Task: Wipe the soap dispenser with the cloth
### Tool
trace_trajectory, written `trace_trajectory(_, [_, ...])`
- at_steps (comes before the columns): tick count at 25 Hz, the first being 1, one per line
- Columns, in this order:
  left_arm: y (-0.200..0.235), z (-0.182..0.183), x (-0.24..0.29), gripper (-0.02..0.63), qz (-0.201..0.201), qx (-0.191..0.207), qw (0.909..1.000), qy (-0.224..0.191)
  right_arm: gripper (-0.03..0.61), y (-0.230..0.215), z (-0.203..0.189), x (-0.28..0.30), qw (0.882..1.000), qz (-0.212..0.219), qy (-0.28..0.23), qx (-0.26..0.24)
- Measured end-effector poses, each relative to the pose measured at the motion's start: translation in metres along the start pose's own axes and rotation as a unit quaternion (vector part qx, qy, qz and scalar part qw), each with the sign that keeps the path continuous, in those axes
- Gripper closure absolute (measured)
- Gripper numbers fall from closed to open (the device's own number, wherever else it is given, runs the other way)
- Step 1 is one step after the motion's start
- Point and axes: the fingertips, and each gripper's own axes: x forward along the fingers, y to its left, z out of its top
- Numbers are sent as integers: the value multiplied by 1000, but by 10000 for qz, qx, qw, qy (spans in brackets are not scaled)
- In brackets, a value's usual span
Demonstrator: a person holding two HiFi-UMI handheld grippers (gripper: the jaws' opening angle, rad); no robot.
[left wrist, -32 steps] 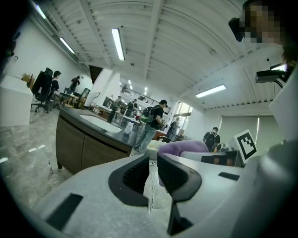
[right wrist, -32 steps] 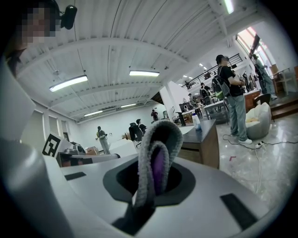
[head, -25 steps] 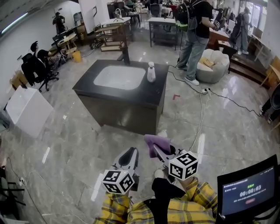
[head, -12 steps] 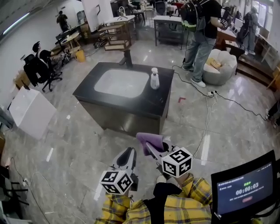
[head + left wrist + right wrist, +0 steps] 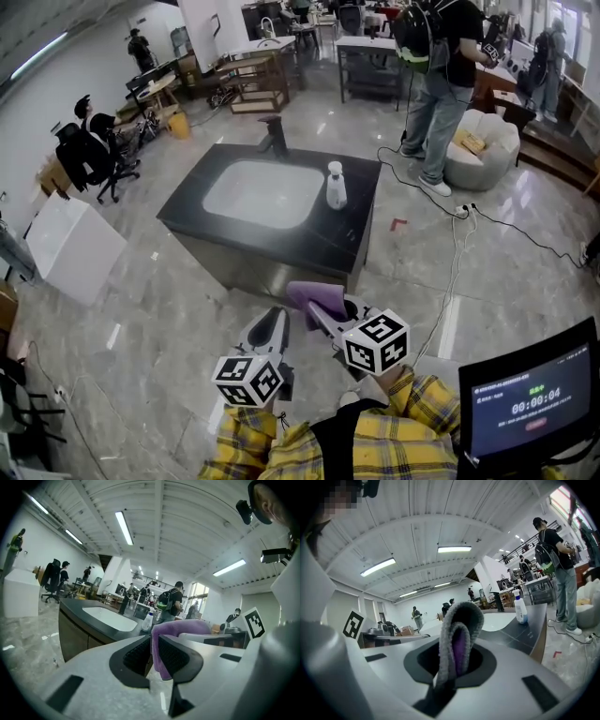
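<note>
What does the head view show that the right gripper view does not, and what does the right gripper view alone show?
Only the head view: the timer screen, the person's plaid sleeves and the white box on the floor. Only the right gripper view: the ceiling lights and, close up, the right hand-held gripper with its jaws shut on the folded cloth. Both: the cloth, the soap dispenser on the dark sink counter, and a standing person with a backpack.
</note>
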Motion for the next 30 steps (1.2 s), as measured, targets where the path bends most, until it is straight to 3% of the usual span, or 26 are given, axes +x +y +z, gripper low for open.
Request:
trace_trajectory(15, [27,11,62,565,-60,-65,9999,48,531,-41,15,39,10000,18,33,-60])
trace_trajectory(23, [54,41,103,565,-662,89,9975,228,531,-61,40,77,9988,-452,-150,56])
trace_trajectory(30, [98,59,127,565,-935,85,9948,386,531,-72,43,120,9965,-800,-155,190])
